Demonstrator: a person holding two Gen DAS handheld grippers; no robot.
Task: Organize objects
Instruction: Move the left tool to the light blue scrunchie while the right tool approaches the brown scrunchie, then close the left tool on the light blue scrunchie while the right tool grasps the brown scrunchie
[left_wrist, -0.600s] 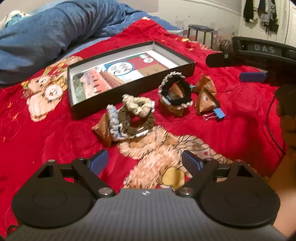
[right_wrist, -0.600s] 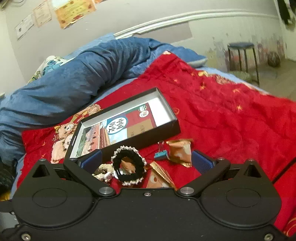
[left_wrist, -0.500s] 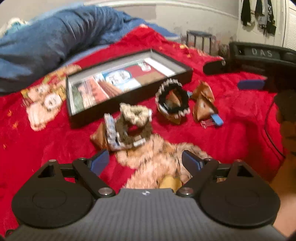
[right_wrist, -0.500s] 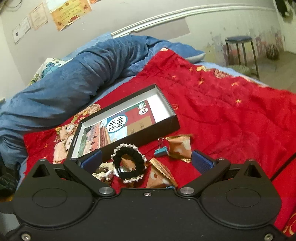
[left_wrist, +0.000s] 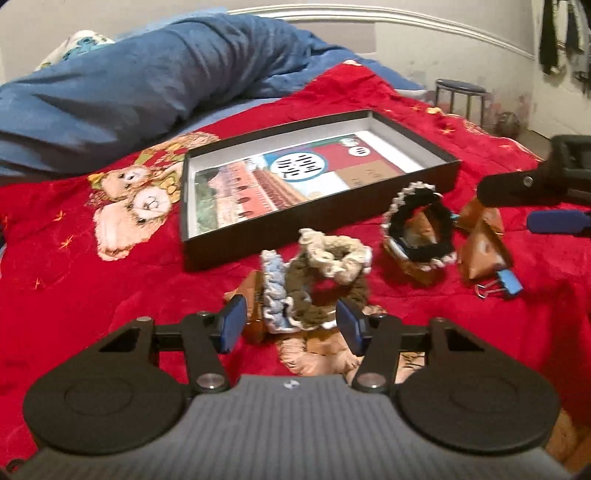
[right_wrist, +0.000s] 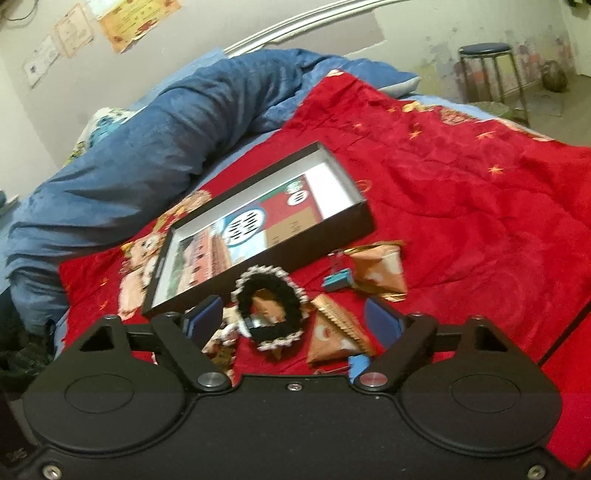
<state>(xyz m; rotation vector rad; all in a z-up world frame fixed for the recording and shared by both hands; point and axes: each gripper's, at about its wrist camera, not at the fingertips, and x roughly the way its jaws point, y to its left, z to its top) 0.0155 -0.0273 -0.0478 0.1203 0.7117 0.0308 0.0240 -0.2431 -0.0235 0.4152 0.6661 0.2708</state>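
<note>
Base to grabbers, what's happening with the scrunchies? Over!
Left hand-held gripper open, closing in on scrunchie pile. Right hand-held gripper open, near black scrunchie. Box empty. Nothing blocking.

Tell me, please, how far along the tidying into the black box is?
Nothing is done: the black box holds only its printed liner. Both the left gripper and right gripper are open, holding nothing. Scrunchies, snack packets and binder clips remain on the red blanket.

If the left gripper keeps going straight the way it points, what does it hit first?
Most likely the pile of crocheted scrunchies, which sits right between the open fingers of the left gripper. The black box lies beyond; depth is unclear.
</note>
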